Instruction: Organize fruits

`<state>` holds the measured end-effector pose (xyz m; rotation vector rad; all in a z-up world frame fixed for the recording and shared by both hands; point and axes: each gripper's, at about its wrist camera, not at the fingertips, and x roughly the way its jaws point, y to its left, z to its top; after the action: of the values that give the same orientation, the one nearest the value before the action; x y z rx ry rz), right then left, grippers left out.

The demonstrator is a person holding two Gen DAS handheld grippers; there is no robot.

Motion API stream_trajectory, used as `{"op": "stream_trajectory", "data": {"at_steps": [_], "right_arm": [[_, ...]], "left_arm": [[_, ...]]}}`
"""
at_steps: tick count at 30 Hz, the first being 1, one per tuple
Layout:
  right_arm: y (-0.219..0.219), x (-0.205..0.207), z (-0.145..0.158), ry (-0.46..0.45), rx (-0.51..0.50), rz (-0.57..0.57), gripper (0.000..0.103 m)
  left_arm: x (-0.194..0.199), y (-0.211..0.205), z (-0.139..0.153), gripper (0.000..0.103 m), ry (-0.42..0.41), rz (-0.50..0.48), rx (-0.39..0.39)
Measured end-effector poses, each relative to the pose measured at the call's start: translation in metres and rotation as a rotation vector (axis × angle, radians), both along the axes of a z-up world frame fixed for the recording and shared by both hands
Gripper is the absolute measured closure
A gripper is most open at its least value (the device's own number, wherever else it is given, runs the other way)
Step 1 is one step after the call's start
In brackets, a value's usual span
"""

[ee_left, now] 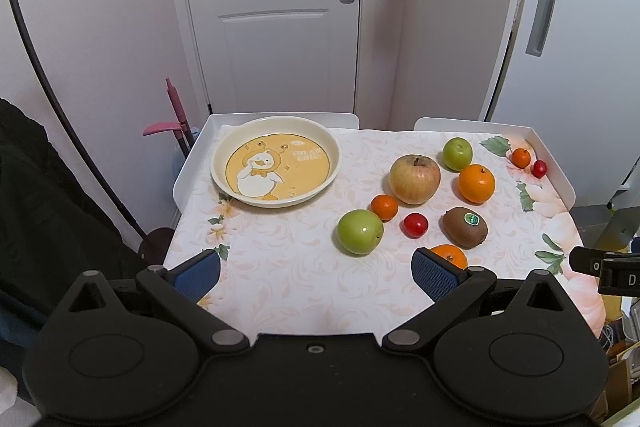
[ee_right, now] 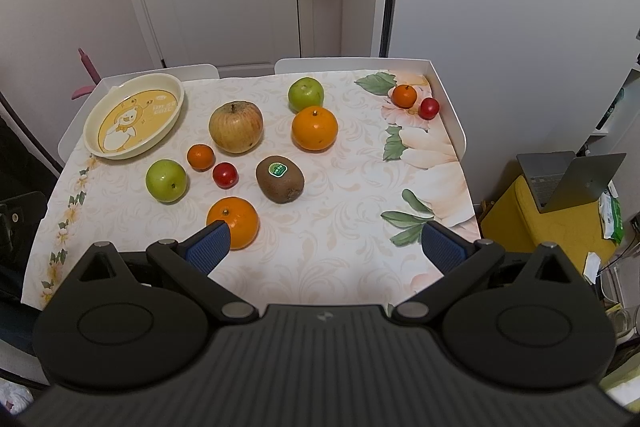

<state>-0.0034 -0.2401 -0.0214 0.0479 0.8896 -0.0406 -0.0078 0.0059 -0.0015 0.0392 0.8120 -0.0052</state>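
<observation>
An empty duck-print plate (ee_right: 134, 117) is sitting at the table's far left while apples, oranges, cherry tomatoes and a kiwi (ee_right: 280, 179) are lying scattered to its right. Both the left gripper (ee_left: 316, 277) and right gripper (ee_right: 326, 247) are hovering spread wide, holding nothing. The near orange (ee_right: 236, 221), likely firm, smooth and prone to rolling, is probably best pinched across its widest middle.

You have one plate (ee_right: 176, 95), three apples (ee_right: 236, 127), two large oranges (ee_right: 315, 128), two small tangerines (ee_right: 201, 157), one kiwi (ee_right: 280, 179), two red fruits, perhaps cherry tomatoes (ee_right: 225, 175).
</observation>
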Motion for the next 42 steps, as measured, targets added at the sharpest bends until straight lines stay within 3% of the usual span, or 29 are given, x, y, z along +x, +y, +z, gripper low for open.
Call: {"op": "stream_trajectory", "data": {"at_steps": [8,17,28,38,42], "right_arm": [[0.007,0.004,-0.001,0.003,0.028,-0.022,0.000],[0.022,0.016,-0.024,0.028,0.034,-0.072,0.000],[0.048,0.031,-0.073,0.028,0.020,-0.107,0.000],[0.065,0.052,-0.114,-0.011,0.059,-0.034,0.000],[0.071,0.059,-0.129,-0.019,0.064,0.003,0.000]], "left_arm": [[0.005,0.009,-0.003,0.000,-0.002,-0.025,0.015],[0.036,0.027,-0.016,0.000,-0.035,-0.162,0.021],[0.103,0.031,-0.074,0.000,-0.016,-0.370,0.014],[0.130,0.015,-0.122,0.002,-0.004,-0.463,0.004],[0.136,0.011,-0.140,0.009,0.018,-0.480,0.006]]}}
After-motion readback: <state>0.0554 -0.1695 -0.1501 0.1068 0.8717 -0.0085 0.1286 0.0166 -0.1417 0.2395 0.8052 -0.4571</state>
